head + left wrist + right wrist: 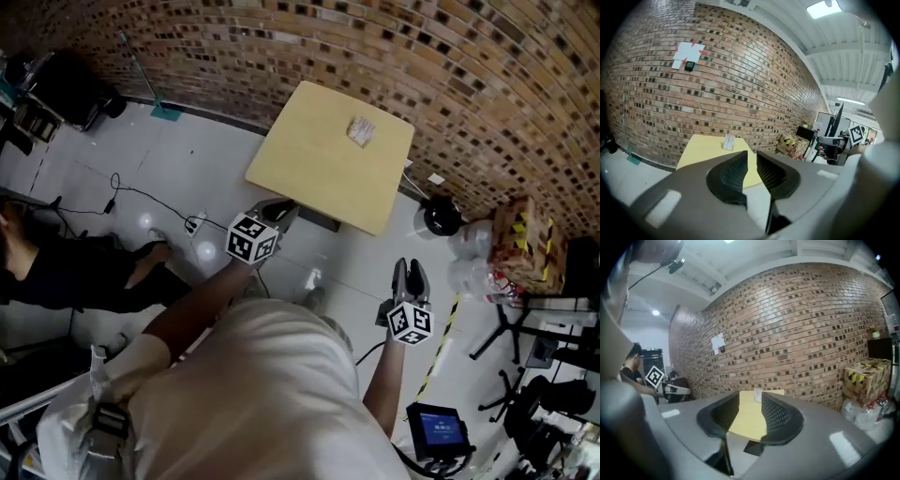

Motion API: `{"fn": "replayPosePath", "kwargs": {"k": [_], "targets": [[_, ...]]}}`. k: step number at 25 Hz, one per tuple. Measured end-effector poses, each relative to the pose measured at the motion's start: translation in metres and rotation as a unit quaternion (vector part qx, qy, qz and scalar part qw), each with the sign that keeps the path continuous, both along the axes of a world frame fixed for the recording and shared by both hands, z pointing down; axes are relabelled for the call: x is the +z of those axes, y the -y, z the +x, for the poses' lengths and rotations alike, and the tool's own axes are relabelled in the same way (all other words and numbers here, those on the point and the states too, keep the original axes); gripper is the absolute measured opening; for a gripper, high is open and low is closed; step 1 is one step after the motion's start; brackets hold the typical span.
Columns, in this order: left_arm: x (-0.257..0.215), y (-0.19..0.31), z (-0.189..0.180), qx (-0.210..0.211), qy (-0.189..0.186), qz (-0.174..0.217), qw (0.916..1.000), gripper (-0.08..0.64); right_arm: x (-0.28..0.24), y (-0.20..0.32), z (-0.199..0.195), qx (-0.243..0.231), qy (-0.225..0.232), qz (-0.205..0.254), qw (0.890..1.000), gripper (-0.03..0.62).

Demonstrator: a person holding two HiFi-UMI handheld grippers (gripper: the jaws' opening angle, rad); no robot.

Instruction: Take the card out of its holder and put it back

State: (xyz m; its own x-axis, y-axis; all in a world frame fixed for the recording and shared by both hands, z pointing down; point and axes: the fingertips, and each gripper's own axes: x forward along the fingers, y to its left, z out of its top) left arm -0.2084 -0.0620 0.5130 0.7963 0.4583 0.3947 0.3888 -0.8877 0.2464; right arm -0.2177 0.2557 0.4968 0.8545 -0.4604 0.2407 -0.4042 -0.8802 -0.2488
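Note:
The card holder (362,130), a small pale packet, lies near the far right corner of a yellow table (309,169). It also shows small and far off in the left gripper view (729,141) and in the right gripper view (758,395). My left gripper (284,212) hovers just off the table's near edge, its jaws a narrow gap apart with nothing between them (751,161). My right gripper (411,272) hangs over the floor to the right of the table and short of it. Its jaws stand wide apart and empty (750,401).
A brick wall (450,84) runs behind the table. A taped cardboard box (523,242), clear bags (469,258) and a black round object (441,217) sit on the floor at the right. A person (56,272) sits at the left, beside a floor cable (141,199).

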Motion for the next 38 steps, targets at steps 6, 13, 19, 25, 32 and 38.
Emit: {"fn": "replayPosePath", "kwargs": {"k": [6, 13, 19, 25, 32, 38], "targets": [[-0.001, 0.049, -0.014, -0.015, -0.002, -0.009, 0.9998, 0.08, -0.005, 0.063, -0.004, -0.025, 0.0, -0.008, 1.0, 0.143], [0.023, 0.099, -0.043, -0.031, 0.02, -0.01, 0.9993, 0.08, 0.004, 0.107, -0.022, -0.038, 0.017, -0.003, 0.999, 0.141], [0.034, 0.113, -0.045, -0.024, 0.033, -0.003, 0.9992, 0.08, 0.004, 0.102, -0.028, -0.019, 0.024, 0.002, 1.0, 0.14], [0.035, 0.099, -0.04, -0.003, 0.031, -0.004, 0.9995, 0.08, 0.009, 0.1, -0.039, -0.032, 0.037, -0.033, 0.998, 0.064], [0.031, 0.075, -0.021, 0.023, 0.027, 0.001, 0.9994, 0.08, 0.002, 0.091, -0.028, -0.017, 0.025, -0.038, 0.999, 0.035], [0.032, 0.057, -0.011, 0.041, 0.03, 0.008, 0.9987, 0.08, 0.007, 0.076, -0.029, -0.004, 0.025, -0.048, 0.999, 0.02]]}}
